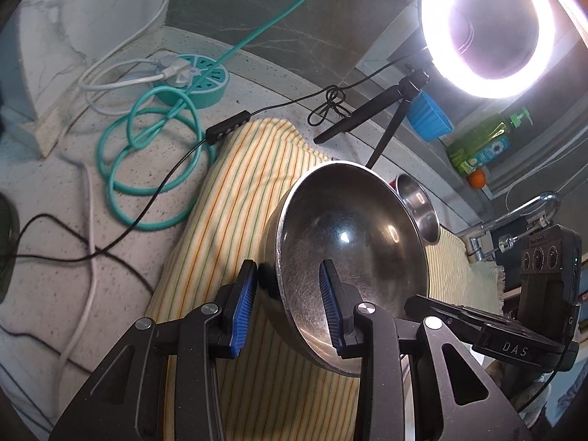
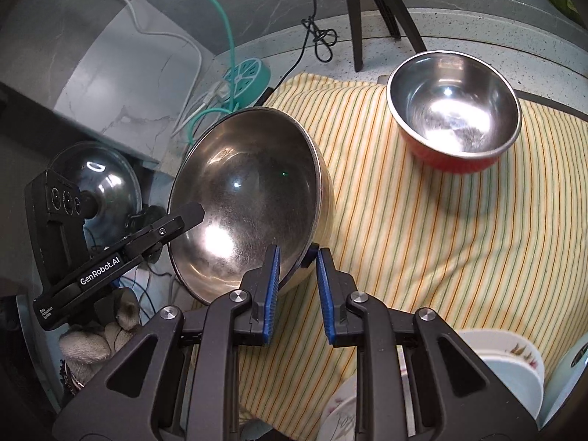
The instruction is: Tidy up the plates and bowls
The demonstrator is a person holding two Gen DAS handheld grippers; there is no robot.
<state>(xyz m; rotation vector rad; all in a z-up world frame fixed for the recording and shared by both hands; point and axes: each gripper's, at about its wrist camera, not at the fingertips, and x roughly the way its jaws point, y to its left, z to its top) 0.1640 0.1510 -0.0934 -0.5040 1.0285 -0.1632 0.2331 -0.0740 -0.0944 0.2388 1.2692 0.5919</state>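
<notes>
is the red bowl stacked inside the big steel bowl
No, the red bowl sits alone on the striped cloth, apart from the tilted big steel bowl.

"DAS" is printed on the right gripper (image 1: 433, 303) body at 4 o'clock; "GenRobot.AI" runs along the left gripper (image 2: 191, 213).

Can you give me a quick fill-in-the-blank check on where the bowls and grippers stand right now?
1. Both grippers straddle the rim of the large ____ bowl.
2. The small bowl is ____ on the outside.
3. That small bowl rests on the ____ cloth.
4. The white plates lie nearest the ____ gripper.

Missing: steel; red; striped; right
</notes>
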